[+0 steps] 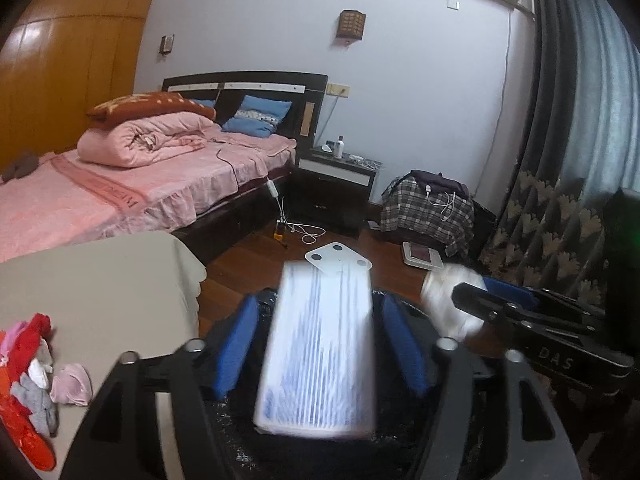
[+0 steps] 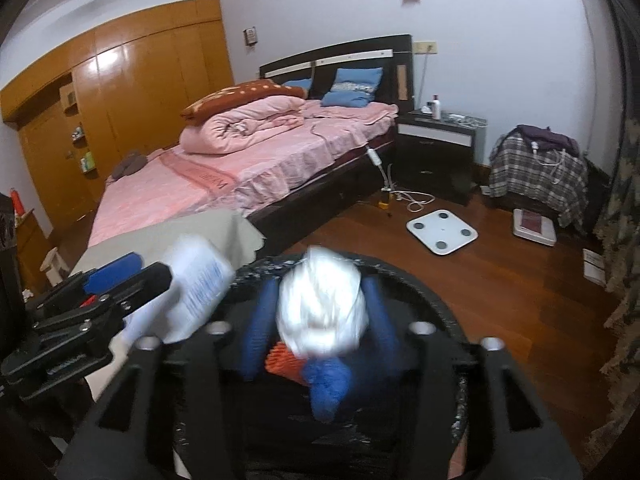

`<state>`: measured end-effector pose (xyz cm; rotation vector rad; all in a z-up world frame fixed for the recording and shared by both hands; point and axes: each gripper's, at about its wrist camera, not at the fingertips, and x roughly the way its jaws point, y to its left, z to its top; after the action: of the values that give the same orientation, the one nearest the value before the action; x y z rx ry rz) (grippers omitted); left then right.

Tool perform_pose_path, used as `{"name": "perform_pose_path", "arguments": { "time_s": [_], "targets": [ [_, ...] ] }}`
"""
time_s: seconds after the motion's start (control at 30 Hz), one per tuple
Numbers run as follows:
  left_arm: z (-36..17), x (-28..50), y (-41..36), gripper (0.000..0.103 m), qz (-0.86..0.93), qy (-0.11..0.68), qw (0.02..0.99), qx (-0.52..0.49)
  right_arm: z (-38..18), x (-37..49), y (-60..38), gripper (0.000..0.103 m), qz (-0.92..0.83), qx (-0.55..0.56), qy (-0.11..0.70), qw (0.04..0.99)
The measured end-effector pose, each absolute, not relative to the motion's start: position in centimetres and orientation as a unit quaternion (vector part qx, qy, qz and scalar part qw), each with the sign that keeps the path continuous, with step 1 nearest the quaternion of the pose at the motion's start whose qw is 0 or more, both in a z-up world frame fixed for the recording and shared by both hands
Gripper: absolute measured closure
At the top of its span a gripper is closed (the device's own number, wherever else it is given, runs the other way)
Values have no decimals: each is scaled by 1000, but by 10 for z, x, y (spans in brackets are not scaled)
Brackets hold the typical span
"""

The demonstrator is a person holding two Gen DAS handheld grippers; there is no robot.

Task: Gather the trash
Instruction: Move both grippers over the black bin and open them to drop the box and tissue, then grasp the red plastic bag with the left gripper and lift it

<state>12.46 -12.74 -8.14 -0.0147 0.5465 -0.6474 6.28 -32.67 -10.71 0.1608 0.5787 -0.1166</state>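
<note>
My left gripper point(image 1: 324, 316) hangs over a black-bagged trash bin point(image 1: 404, 312); a white-and-blue striped pack point(image 1: 320, 352) lies between its blue pads point(image 1: 236, 348), blurred, and the pads stand apart from its sides. My right gripper point(image 2: 322, 304) is over the same bin point(image 2: 436, 300) with a crumpled white plastic wad point(image 2: 322, 304) between its blue pads point(image 2: 258, 332), also blurred. Blue and orange trash point(image 2: 320, 380) lies in the bin. Each gripper shows in the other view: the right one point(image 1: 468, 300) with the wad, the left one point(image 2: 160, 276) with the pack.
A beige-covered table point(image 1: 100, 288) with a pile of clothes point(image 1: 28, 380) is at the left. Behind are a pink bed point(image 1: 140, 176), a nightstand point(image 1: 336, 188), a white scale point(image 2: 442, 232) on the wood floor, a plaid-covered stool point(image 1: 428, 208) and curtains point(image 1: 560, 160).
</note>
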Motion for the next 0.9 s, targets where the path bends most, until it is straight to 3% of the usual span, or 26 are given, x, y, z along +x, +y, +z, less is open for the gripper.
{"name": "perform_pose_path", "arguments": {
  "time_s": [0.07, 0.13, 0.23, 0.53, 0.9],
  "targets": [
    [-83, 125, -124, 33, -308, 267, 913, -8, -105, 59, -327, 24, -67, 75, 277, 956],
    [-82, 125, -115, 31, -295, 267, 918, -8, -104, 59, -325, 13, -70, 73, 269, 958],
    [-79, 124, -96, 24, -267, 262, 927, -8, -102, 60, -319, 6, -62, 74, 264, 960],
    [-80, 113, -15, 13, -157, 256, 954, 2, -105, 78, -263, 5, -2, 79, 277, 958],
    [-105, 101, 96, 13, -15, 279, 960, -2, -119, 107, -160, 5, 95, 50, 299, 948]
  ]
}}
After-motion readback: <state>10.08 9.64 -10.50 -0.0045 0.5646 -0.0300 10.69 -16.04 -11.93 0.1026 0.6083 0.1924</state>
